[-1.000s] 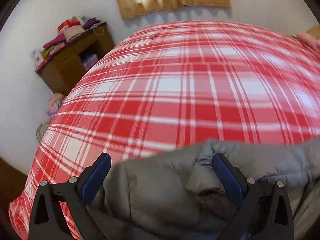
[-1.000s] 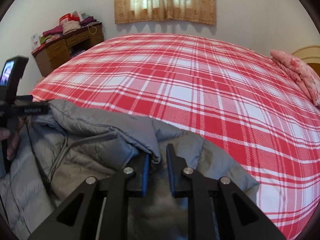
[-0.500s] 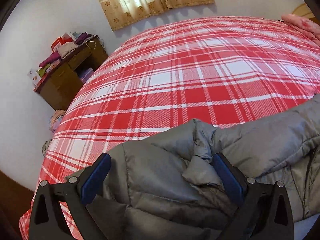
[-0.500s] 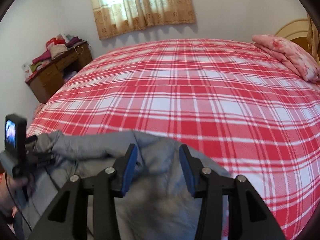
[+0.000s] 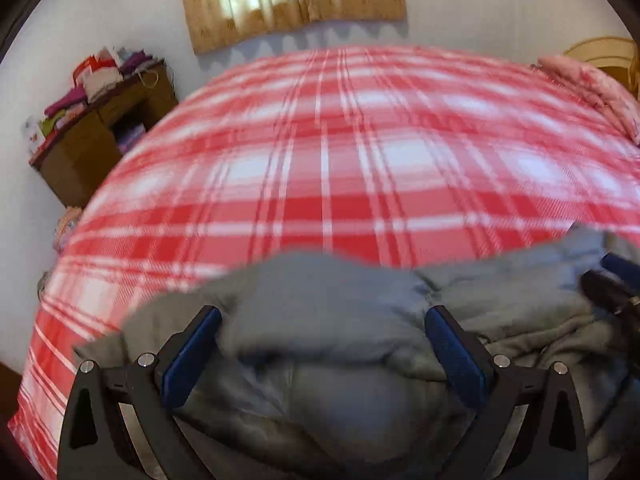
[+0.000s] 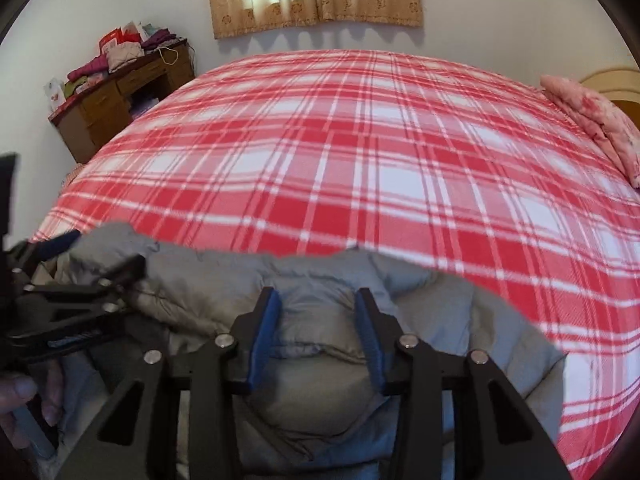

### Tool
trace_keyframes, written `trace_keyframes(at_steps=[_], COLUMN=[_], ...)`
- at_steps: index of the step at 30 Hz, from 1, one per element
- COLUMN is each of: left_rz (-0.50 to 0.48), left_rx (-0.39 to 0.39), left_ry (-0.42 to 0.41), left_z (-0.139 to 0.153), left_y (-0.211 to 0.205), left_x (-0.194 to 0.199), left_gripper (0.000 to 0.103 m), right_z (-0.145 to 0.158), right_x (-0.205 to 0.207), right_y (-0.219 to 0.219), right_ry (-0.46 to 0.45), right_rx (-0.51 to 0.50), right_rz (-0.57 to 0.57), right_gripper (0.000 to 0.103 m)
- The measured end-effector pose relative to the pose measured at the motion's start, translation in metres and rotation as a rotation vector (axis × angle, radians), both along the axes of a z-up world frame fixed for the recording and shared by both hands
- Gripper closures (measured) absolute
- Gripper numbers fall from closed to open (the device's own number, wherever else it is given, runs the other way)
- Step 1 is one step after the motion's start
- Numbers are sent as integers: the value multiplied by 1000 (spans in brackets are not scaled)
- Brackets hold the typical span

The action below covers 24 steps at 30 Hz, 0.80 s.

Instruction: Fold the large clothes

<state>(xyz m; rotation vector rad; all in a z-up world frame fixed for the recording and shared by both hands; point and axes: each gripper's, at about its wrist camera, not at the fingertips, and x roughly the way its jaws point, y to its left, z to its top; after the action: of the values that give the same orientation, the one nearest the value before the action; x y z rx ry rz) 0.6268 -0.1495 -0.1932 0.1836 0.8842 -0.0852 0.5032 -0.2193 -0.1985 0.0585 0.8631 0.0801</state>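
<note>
Left wrist view: my left tongs (image 5: pixel 322 332) spread wide, gray padded jacket (image 5: pixel 320 300) bunched between the blue pads, not clamped. Jacket lies at near edge of the red plaid bed (image 5: pixel 340 152). View blurred.

Right wrist view: my right tongs (image 6: pixel 318 320) apart over the jacket (image 6: pixel 320 360), gripping nothing. Left tongs (image 6: pixel 68 280) at jacket's left end.

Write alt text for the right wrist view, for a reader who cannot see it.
The right claw, open, straddles a puffy fold of a grey padded jacket lying at the near edge of a bed with a red and white plaid cover. The left claw reaches in over the jacket; a pink pillow and cluttered wooden desk sit behind.
</note>
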Motion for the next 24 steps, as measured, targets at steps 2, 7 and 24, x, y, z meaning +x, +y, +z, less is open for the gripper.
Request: trace_keyframes(at_steps=[2,7,24], left_rz=[11,8,9], left_rx=[-41,-28,-47], left_ry=[5,-4,6], left_z=[-6,-15,-19], left_y=[5,0,3], left_x=[-2,-4,-2], left_gripper=[1,1,1], right_z=[-3,-12,-24], right_x=[-4,-8,-4], right_y=[0,2,5], right_ry=[-17,-33,-21], right_rx=[-8,-38,-60], right_rz=[-6,-2,-12], right_gripper=[62,63,63])
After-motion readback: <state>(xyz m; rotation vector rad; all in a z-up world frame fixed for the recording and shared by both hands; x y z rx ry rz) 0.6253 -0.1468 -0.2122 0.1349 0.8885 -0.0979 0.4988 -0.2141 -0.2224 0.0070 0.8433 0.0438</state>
